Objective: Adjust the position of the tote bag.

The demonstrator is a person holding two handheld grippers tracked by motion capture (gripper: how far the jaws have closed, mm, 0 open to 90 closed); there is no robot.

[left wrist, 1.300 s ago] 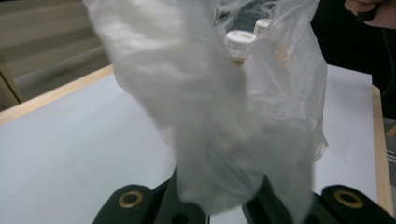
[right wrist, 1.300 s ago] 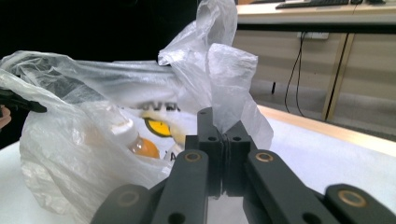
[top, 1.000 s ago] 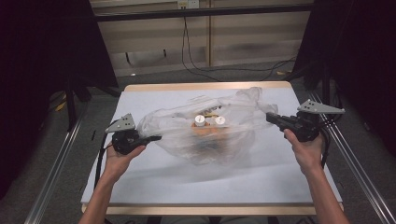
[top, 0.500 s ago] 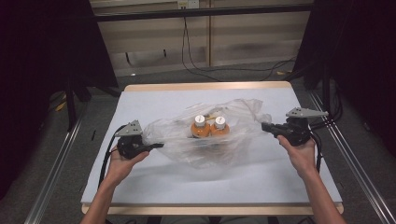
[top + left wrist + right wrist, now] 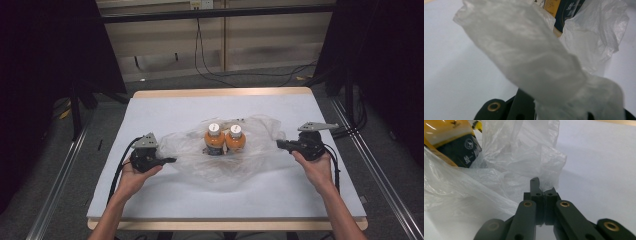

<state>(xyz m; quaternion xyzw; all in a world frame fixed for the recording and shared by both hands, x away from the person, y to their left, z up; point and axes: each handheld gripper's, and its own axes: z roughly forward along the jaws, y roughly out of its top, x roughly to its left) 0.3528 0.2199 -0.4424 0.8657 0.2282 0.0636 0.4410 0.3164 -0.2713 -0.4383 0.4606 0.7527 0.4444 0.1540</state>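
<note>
Bag-handling step: left gripper point(image 5: 167, 160) and right gripper point(image 5: 281, 144) both clenched on plastic bag point(image 5: 190, 145) edges, two bottles point(image 5: 225, 140) upright inside. Next likely: part edges evenly, avoid tipping.

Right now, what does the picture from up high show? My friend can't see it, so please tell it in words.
Two orange bottles with white caps stand side by side inside a clear plastic bag on a white table. A person's hands hold the left gripper and right gripper, one at each end of the bag.
</note>
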